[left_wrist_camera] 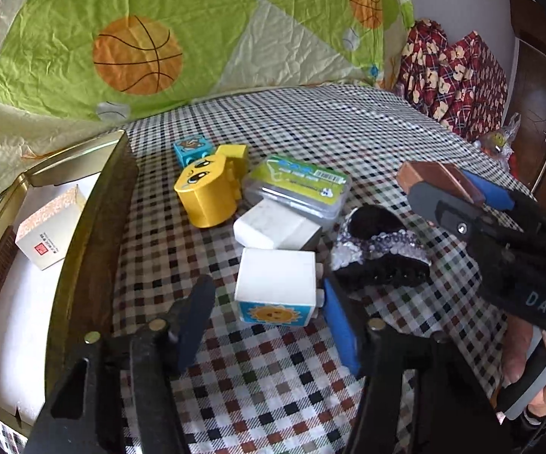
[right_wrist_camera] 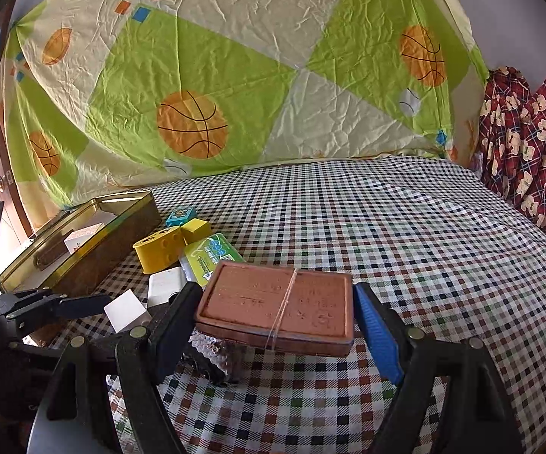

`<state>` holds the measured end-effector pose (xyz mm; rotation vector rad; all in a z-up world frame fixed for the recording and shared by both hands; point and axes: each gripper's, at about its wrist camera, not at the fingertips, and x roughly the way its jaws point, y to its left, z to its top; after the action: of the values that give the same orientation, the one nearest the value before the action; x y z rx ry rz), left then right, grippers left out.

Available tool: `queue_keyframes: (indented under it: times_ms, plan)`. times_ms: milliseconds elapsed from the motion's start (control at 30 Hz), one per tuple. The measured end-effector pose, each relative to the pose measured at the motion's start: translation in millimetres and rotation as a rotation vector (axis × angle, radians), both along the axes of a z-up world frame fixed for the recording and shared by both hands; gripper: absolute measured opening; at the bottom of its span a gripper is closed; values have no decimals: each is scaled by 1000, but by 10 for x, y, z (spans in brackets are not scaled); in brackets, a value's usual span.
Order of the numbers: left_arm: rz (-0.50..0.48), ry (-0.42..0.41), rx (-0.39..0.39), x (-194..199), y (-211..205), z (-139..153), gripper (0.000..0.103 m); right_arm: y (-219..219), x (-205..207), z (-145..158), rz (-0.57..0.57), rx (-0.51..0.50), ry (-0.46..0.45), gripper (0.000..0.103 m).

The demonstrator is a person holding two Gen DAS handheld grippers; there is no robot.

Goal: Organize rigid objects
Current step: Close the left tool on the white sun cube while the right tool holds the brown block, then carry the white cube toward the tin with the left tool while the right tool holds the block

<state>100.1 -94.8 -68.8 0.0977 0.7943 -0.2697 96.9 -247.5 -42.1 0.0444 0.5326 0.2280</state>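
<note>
Two grippers hover over a checked tablecloth [right_wrist_camera: 405,234] below a basketball-print quilt [right_wrist_camera: 235,75]: the right gripper [right_wrist_camera: 273,314] clamps a brown block [right_wrist_camera: 276,300], the left gripper [left_wrist_camera: 269,302] gapes around a white cube [left_wrist_camera: 276,283] beside the tin box [left_wrist_camera: 91,204].

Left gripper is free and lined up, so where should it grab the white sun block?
Judging by its pose, grip the white sun block across its flat left and right side faces, coming straight in from the near side. The open left gripper already straddles it. Mind the white box just behind.

Two yellow blocks [left_wrist_camera: 207,193], two white blocks [left_wrist_camera: 276,287], one blue cube [left_wrist_camera: 191,149], one brown slab [right_wrist_camera: 278,302], one tin [right_wrist_camera: 84,249], one plastic case [left_wrist_camera: 297,189].
</note>
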Motion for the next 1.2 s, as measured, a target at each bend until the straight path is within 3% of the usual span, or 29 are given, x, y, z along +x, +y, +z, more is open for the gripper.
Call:
queue_keyframes:
  times_ms: [167, 267, 700, 933, 1200]
  plan:
    - [0, 36, -30, 35, 43, -28, 57, 5, -3, -8, -4, -5, -2, 82]
    - [-3, 30, -29, 25, 45, -25, 42, 28, -38, -1, -20, -29, -23, 82]
    - [27, -79, -128, -105, 259, 119, 42, 37, -94, 22, -45, -44, -63, 82]
    - [43, -213, -59, -294, 162, 204, 42, 38, -100, 24, -47, -45, -70, 82]
    - [61, -247, -103, -331, 245, 235, 42, 50, -152, 37, -46, -51, -101, 82]
